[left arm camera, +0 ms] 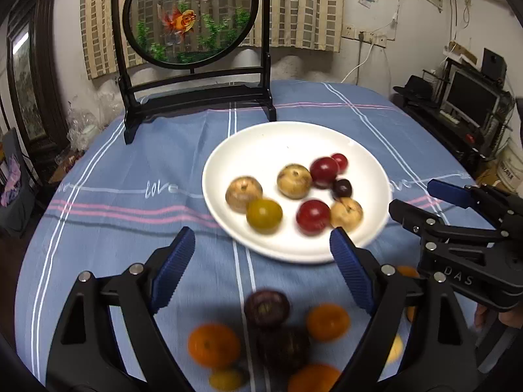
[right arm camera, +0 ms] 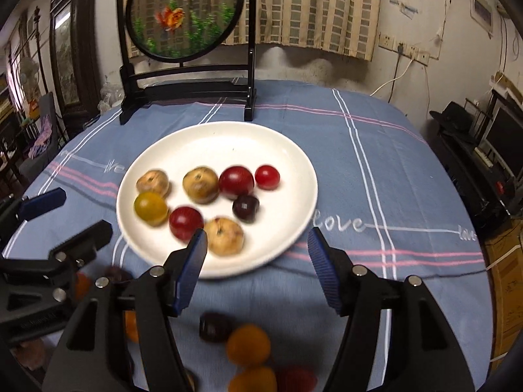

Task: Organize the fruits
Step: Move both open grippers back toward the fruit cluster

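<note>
Hovering side by side at the near edge of the white plate (left arm camera: 278, 137), both grippers empty. Left gripper (left arm camera: 261, 261): fingers (left arm camera: 173, 264) spread wide, nothing between them. Right gripper (right arm camera: 258, 268): fingers (right arm camera: 322, 271) apart, somewhat narrower, likewise empty.

Plate sits mid-tabletop on the blue striped cloth (left arm camera: 130, 170), in front of a goldfish screen on a black stand (left arm camera: 193, 16), likely as the collecting spot. It carries eight small fruits: three tan, three red, one yellow-green (left arm camera: 264, 215), one dark purple (left arm camera: 342, 188), clustered toward its near half.

Loose fruits lie on the cloth nearer the grippers: oranges (left arm camera: 214, 346), dark purple ones (left arm camera: 266, 307), blurred. These look unsorted yet.

Judgement: open fingers held above the loose pile suit a reach for the next fruit.
</note>
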